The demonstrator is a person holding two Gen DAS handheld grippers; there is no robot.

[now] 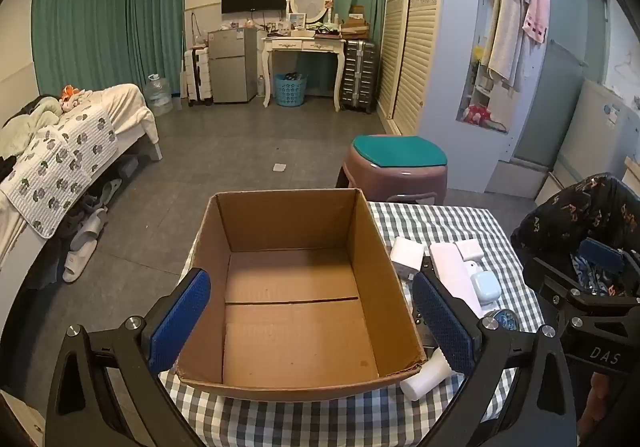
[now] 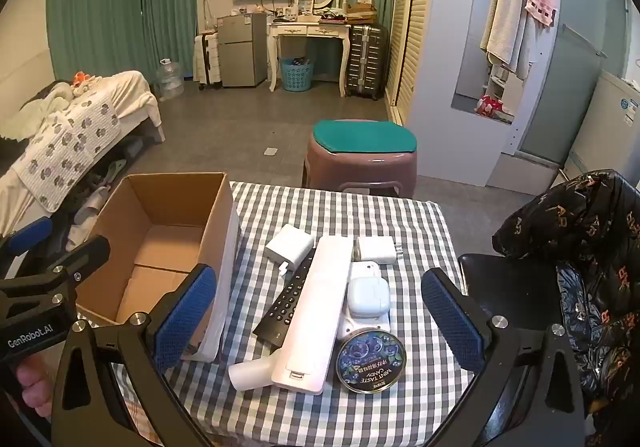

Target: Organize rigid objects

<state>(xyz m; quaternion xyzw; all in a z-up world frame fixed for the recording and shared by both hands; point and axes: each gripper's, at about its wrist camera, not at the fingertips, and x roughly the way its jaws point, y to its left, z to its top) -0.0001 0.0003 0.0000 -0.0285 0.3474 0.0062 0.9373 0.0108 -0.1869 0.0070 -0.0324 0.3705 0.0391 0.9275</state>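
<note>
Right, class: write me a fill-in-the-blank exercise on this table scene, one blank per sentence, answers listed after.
1. The cardboard box on the checked tablecloth holds ____.
2. The round tin is labelled mint taste ____.
3. The black remote lies beside a long ____ remote.
4. Both the left gripper and the right gripper are ____.

Answers: nothing; candy; white; open

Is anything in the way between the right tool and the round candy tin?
Nothing visible is. The right tool hangs open over the pile, and the candy tin lies uncovered at the near edge, beside the long white remote.
</note>
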